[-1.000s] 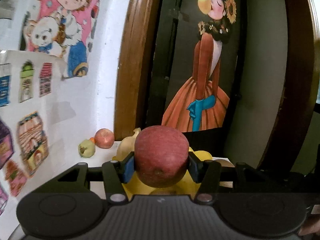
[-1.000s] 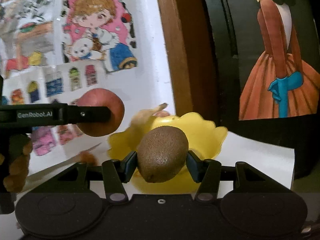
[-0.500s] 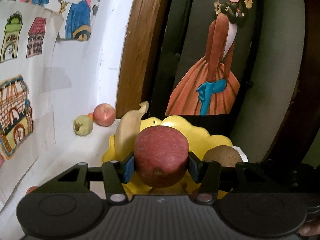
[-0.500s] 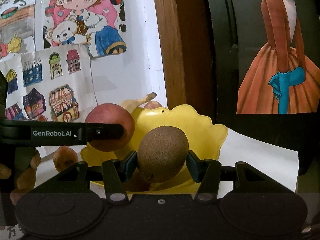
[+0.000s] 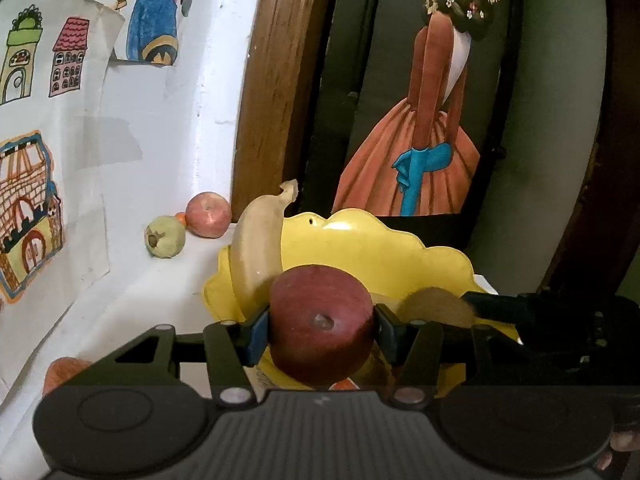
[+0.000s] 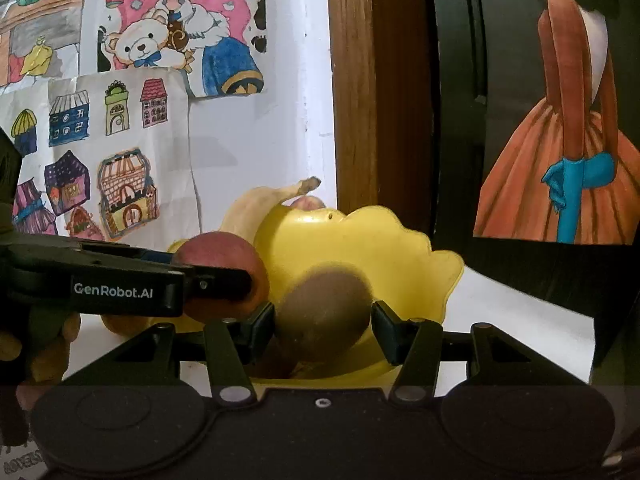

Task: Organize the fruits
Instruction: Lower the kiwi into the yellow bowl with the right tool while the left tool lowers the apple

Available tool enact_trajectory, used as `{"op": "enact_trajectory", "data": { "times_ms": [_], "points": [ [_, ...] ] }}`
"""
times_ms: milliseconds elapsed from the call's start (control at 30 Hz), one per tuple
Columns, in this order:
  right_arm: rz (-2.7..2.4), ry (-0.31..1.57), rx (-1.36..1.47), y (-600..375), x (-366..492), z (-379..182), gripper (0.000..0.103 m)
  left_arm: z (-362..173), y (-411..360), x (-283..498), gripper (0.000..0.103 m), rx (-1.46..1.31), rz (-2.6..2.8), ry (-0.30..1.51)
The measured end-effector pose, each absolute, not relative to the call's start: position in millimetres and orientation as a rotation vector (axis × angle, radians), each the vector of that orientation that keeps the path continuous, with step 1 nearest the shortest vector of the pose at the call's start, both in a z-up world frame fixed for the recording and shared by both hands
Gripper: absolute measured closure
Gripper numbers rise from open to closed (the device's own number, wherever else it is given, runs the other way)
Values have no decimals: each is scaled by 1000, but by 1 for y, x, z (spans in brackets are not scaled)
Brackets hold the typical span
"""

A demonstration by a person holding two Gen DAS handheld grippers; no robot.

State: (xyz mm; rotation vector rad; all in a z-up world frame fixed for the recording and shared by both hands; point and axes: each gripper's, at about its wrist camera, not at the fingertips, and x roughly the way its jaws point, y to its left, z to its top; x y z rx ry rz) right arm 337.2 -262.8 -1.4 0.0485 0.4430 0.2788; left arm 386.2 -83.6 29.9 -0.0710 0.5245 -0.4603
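Observation:
My left gripper [image 5: 322, 326] is shut on a dark red apple [image 5: 320, 320], held low over the near left rim of the yellow scalloped bowl [image 5: 384, 248]. A pale banana [image 5: 256, 248] leans on the bowl's left rim. My right gripper [image 6: 323, 326] is shut on a brown kiwi [image 6: 324, 312], which looks blurred, just above the bowl [image 6: 360, 248]. In the right wrist view the left gripper [image 6: 216, 284] reaches in from the left with the apple [image 6: 224, 268]. The kiwi [image 5: 436, 306] also shows at the right of the left wrist view.
A green fruit [image 5: 165, 237] and a small red apple [image 5: 209, 220] lie on the white tabletop [image 5: 132, 300] by the wall, behind the bowl. An orange fruit [image 5: 64, 368] lies near left. Drawings cover the wall; a wooden frame and dark panel stand behind.
Both grippers have come down and closer to the bowl, each with its fruit. The kiwi now sits beside the apple over the bowl and has turned blurry.

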Motion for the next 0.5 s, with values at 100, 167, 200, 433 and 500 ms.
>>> {"op": "enact_trajectory", "data": {
  "times_ms": [100, 167, 200, 433, 500],
  "points": [
    [273, 425, 8, -262, 332, 1, 42, 31, -83, 384, 44, -68, -459, 511],
    [267, 408, -11, -263, 327, 2, 39, 32, -82, 380, 44, -68, -459, 488],
    [266, 399, -12, -264, 324, 3, 36, 34, -81, 377, 44, -67, -455, 464],
    [263, 335, -11, -267, 304, 8, 25, 52, -76, 354, 24, -52, -421, 346],
    [266, 315, -8, -267, 296, 11, 20, 57, -74, 344, 19, -36, -409, 311]
  ]
}}
